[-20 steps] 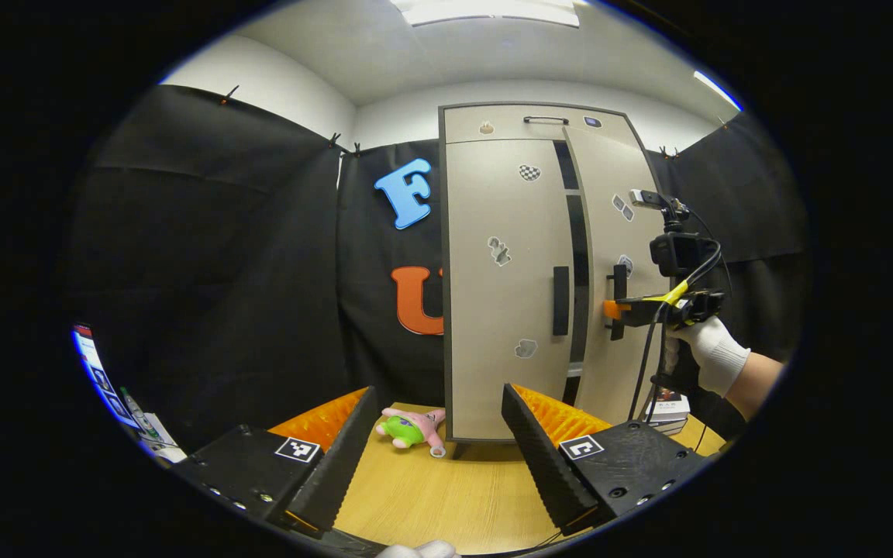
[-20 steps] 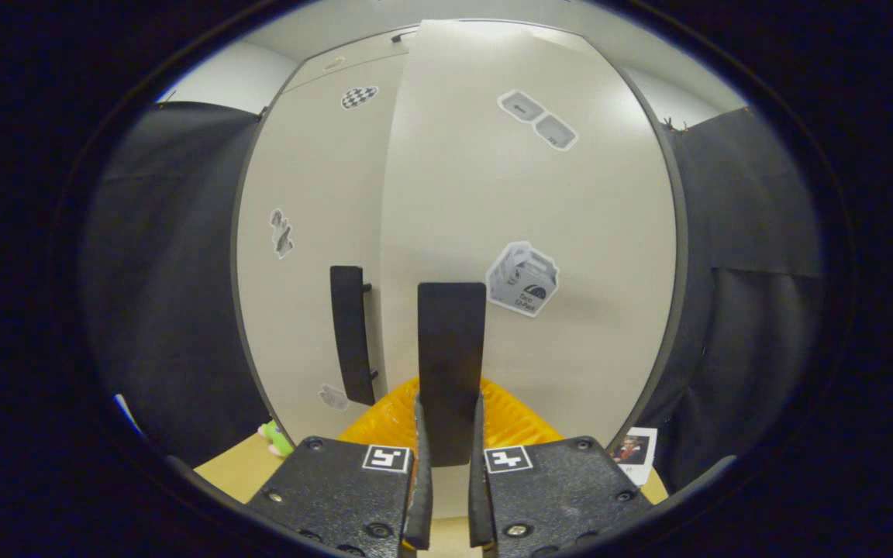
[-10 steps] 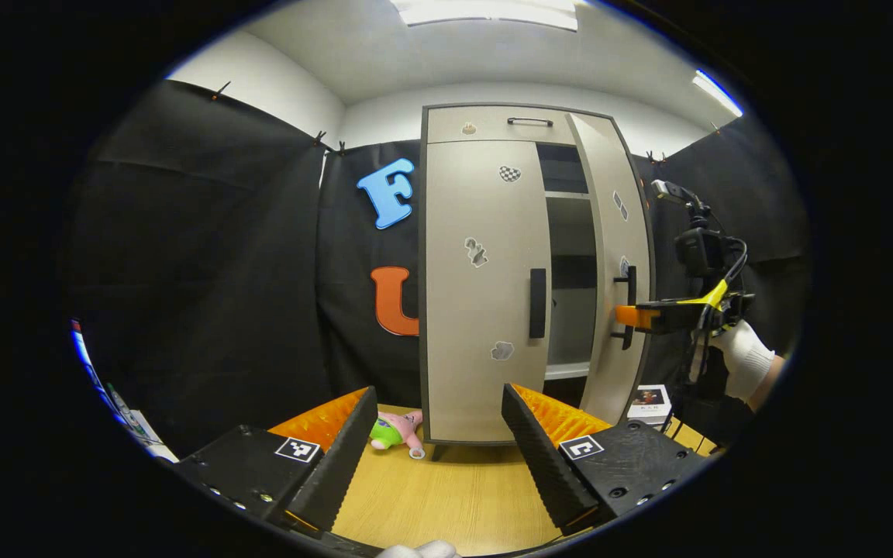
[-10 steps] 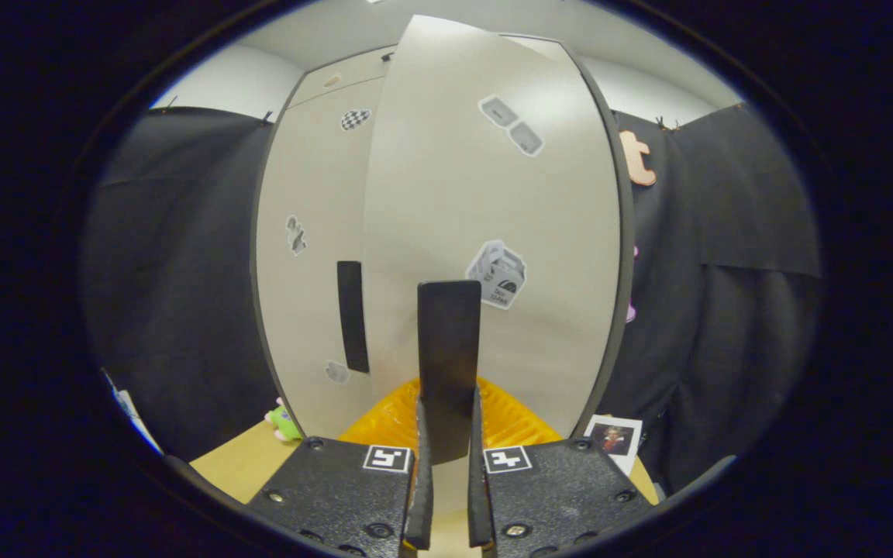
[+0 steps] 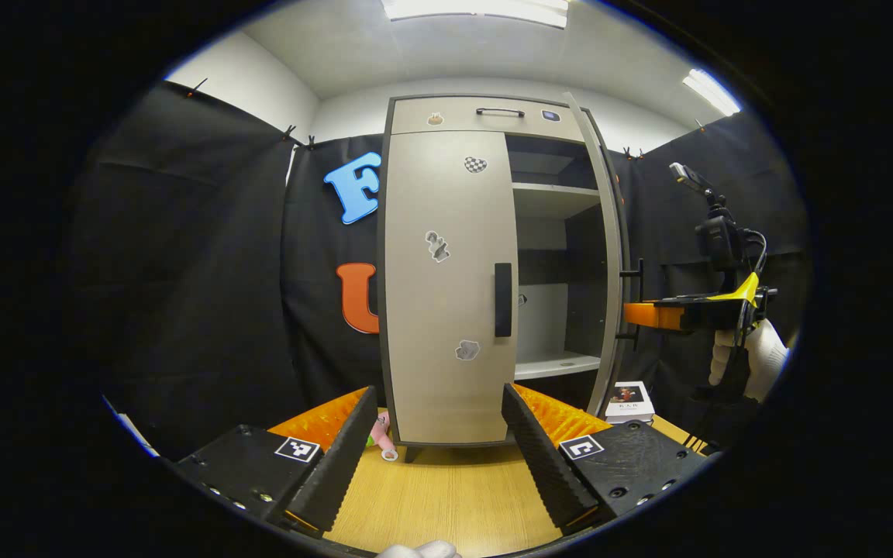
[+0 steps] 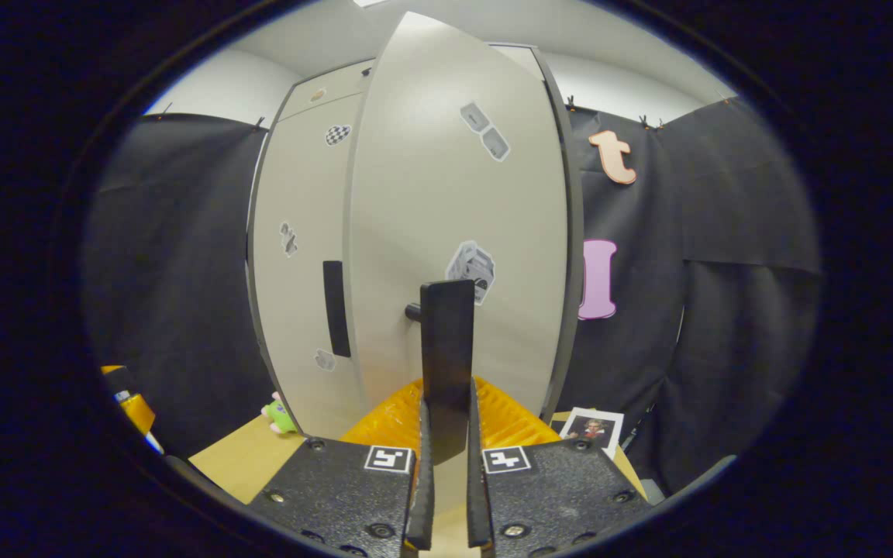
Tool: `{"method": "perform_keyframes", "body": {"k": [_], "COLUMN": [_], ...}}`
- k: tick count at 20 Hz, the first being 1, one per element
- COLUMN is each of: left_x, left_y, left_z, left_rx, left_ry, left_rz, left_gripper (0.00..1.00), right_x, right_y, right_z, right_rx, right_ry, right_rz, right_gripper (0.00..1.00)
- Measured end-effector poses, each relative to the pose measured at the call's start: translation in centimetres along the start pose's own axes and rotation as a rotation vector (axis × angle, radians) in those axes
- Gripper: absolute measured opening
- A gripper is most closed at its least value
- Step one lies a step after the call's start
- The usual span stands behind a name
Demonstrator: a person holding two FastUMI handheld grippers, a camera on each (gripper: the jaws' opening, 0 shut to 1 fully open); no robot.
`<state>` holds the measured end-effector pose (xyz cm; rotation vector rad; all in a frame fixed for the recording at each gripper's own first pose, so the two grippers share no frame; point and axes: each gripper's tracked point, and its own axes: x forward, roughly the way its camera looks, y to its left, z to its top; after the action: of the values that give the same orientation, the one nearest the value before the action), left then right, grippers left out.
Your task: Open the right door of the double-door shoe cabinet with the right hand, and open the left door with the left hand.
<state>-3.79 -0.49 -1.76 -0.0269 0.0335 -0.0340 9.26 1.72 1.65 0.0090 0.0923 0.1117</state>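
In the right gripper view the right gripper has its jaws pinched on the flat black handle of the smooth, pale right door, which is swung wide. The left gripper hangs with ridged jaws spread over the wood-grain counter. Beyond them stands the cabinet, left door closed, bare shelves showing; a plush toy and a booklet flank its foot.

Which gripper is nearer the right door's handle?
Right. The right gripper has its jaws shut on the right door's handle; the left gripper hangs back, facing the left door.
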Motion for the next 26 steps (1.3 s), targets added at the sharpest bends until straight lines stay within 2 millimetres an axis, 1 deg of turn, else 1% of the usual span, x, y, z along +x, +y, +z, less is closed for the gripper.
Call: {"method": "perform_keyframes", "body": {"k": [4,6,8,10,13,15,17,20,23,26], "left_x": [0.8,1.1,1.3,1.7,1.8,1.8,1.9,1.8,1.9,2.1], "left_y": [-1.3,-2.1,-3.1,-3.4,-4.7,-5.3,-5.7,-6.4,-7.0,-7.4], "left_z": [0.4,0.5,0.3,0.3,0.2,0.5,0.5,0.5,0.8,1.0], "left_rx": [0.01,0.004,0.001,0.003,-0.002,-0.006,-0.004,0.002,0.008,0.0], "left_ry": [-0.008,-0.01,-0.007,-0.002,0.004,0.002,0.0,0.005,0.004,0.006], "left_rz": [-0.031,-0.045,-0.063,-0.074,-0.084,-0.089,-0.091,-0.086,-0.077,-0.071], "left_gripper": [0.96,0.96,0.96,0.96,0.96,0.96,0.96,0.96,0.96,0.96], "right_x": [-1.4,-2.1,-2.9,-3.4,-3.8,-4.0,-4.2,-4.2,-4.3,-4.1], "right_y": [-1.9,-3.3,-4.7,-6.1,-7.9,-9.3,-10.5,-11.8,-14.0,-13.8], "right_z": [0.0,-0.2,-0.2,-0.2,-0.3,-0.4,-0.3,-0.3,-0.2,-0.3], "right_rx": [0.013,0.024,0.019,0.013,0.03,0.03,0.02,0.051,0.038,0.077], "right_ry": [-0.003,-0.003,-0.008,-0.013,-0.007,-0.003,-0.003,-0.003,-0.007,0.0], "right_rz": [-0.016,-0.037,-0.068,-0.097,-0.106,-0.117,-0.121,-0.099,-0.13,-0.079], "right_gripper": [0.17,0.17,0.13,0.11,0.06,0.05,0.04,0.04,0.04,0.04]}}
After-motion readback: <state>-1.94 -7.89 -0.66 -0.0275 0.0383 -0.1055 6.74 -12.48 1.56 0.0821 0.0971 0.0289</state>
